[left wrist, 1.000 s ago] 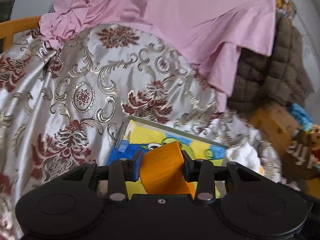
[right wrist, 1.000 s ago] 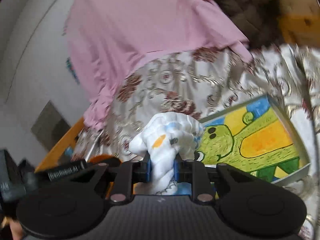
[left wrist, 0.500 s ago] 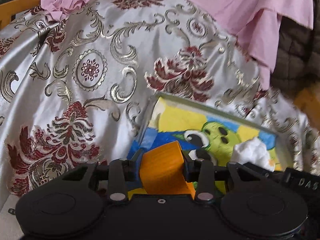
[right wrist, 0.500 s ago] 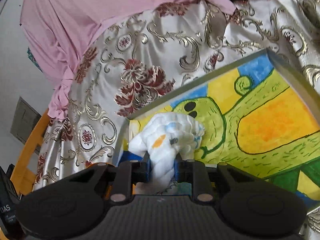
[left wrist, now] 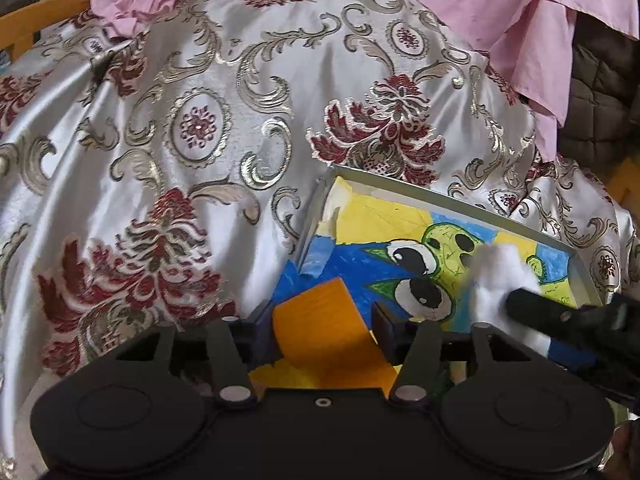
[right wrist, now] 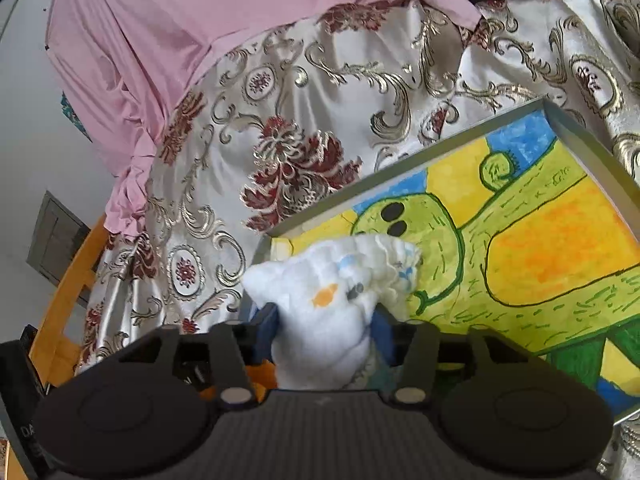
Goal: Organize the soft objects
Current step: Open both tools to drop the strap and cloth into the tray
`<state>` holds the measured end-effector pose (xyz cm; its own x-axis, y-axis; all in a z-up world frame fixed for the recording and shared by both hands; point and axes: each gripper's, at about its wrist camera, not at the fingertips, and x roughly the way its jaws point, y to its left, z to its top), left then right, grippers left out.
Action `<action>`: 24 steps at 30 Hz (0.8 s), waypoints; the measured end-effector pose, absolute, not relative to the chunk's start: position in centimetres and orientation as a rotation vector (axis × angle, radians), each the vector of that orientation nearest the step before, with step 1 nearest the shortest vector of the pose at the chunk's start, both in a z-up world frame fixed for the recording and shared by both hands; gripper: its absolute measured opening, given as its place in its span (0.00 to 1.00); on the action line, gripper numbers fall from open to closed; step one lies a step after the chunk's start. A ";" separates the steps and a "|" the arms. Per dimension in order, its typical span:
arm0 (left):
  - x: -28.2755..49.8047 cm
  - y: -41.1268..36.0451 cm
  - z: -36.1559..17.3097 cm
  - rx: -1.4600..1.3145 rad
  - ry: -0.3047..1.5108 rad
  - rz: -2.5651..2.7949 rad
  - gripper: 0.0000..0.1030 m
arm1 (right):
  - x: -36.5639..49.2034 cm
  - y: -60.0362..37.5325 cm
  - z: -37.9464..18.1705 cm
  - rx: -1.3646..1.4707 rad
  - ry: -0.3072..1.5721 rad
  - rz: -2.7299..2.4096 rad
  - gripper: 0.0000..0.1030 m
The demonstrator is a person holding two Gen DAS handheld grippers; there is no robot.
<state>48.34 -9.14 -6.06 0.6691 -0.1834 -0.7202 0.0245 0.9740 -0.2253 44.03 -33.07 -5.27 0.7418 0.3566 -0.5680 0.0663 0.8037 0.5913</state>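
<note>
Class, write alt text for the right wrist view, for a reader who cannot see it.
The right gripper, fingers just spread, has a crumpled white cloth loose between them, over a tray lined with a bright cartoon painting. The tray sits on silver floral fabric, with pink cloth draped behind.

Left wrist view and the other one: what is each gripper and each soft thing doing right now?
left gripper: open, jaws have just been opening, orange cloth between them.
orange cloth: folded, low over the tray.
right gripper: open, jaws have just been opening, white cloth between them.
white cloth: bunched up, at the tray's corner.
tray: open-topped, lying on the patterned cover.
pink sheet: draped over the patterned cover.
</note>
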 end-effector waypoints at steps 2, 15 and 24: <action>48.0 -8.7 -5.7 -0.224 0.837 -0.109 0.64 | 43.8 -33.2 -4.6 0.627 0.718 0.171 0.64; 41.8 -7.0 0.8 -0.240 0.680 -0.149 0.86 | 37.4 -33.9 2.9 0.478 0.558 0.206 0.91; 32.0 -5.8 6.3 -0.190 0.419 -0.155 0.99 | 27.6 -33.4 8.0 0.306 0.373 0.209 1.00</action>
